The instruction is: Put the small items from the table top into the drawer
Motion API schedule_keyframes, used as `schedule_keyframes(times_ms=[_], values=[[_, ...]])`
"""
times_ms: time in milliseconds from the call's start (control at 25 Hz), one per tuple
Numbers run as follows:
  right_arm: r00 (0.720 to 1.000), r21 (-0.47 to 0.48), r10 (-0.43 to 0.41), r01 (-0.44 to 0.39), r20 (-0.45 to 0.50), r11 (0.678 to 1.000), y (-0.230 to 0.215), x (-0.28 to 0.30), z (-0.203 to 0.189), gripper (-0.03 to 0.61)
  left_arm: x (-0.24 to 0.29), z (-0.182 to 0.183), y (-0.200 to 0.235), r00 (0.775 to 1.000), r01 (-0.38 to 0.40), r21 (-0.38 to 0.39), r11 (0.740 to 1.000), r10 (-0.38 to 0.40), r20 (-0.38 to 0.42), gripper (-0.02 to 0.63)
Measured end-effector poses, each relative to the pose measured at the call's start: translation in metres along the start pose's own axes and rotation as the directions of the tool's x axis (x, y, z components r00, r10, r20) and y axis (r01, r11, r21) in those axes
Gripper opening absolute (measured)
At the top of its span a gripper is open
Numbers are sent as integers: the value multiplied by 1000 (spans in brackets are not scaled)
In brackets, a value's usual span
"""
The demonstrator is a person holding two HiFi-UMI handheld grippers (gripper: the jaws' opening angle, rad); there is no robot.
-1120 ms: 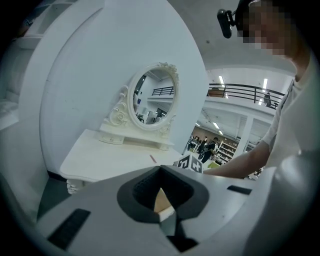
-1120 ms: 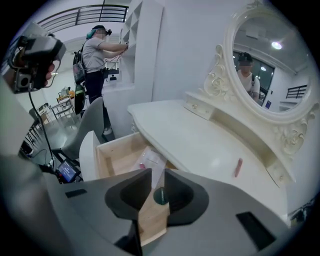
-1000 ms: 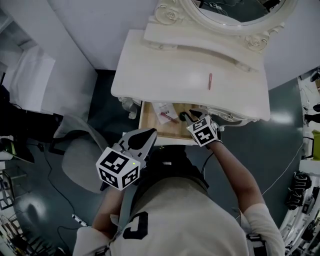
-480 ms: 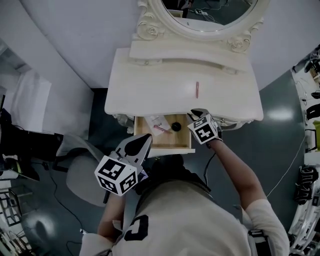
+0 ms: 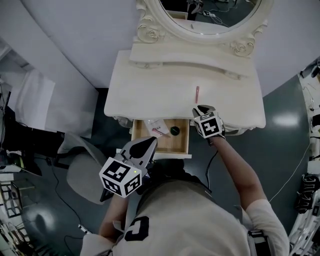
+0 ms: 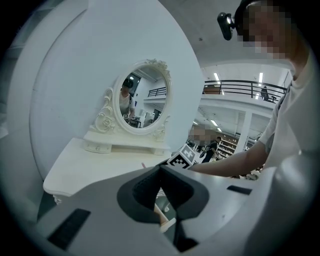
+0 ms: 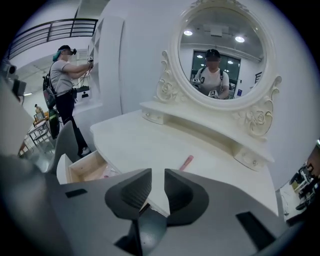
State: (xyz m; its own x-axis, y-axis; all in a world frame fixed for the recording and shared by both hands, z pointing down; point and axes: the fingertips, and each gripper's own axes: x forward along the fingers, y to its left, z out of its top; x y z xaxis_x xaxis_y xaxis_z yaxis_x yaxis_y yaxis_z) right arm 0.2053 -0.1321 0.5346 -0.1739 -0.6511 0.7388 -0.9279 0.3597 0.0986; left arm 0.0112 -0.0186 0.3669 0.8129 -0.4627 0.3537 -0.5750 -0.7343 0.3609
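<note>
A slim pink stick [image 5: 197, 92] [image 7: 186, 161] lies on the white dressing table [image 5: 150, 85], right of its middle. Below the table's front edge the wooden drawer [image 5: 165, 153] stands pulled out. It holds a small black round item [image 5: 174, 130] and some pink and white bits [image 5: 156, 131]. My right gripper [image 5: 200, 109] [image 7: 158, 172] hovers at the table's front edge, just right of the drawer and short of the pink stick. Its jaws stand narrowly open with nothing between them. My left gripper [image 5: 145, 141] [image 6: 160, 169] hangs in front of the drawer, jaws shut and empty.
An oval mirror [image 5: 210, 15] in an ornate frame and a low raised shelf [image 5: 190, 60] stand at the table's back. A grey chair [image 5: 80, 172] is on the floor to the left. Cables trail on the dark floor at the right.
My right gripper has come out from over the drawer and risen to the table's front edge at the right. The left gripper has shifted slightly beside the drawer front.
</note>
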Motion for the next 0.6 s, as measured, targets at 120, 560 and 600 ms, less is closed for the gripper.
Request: schedule_keyframes(times_ms=[120,560,600], values=[[1000,12,-4,4,-5,1000,-12,8,-1,88,4,-1,-2,1000,-21,-4,1000,21,-9,55],[1000,73,-1,2,-9,997,-36,39,-1,89,8,-14,3,995,-99,-49,994,98,-30,55],[1000,76,-5,6,-12,997,-38,41,-1,89,8,-14,5,994,-105,-51,993,104,-29,55]])
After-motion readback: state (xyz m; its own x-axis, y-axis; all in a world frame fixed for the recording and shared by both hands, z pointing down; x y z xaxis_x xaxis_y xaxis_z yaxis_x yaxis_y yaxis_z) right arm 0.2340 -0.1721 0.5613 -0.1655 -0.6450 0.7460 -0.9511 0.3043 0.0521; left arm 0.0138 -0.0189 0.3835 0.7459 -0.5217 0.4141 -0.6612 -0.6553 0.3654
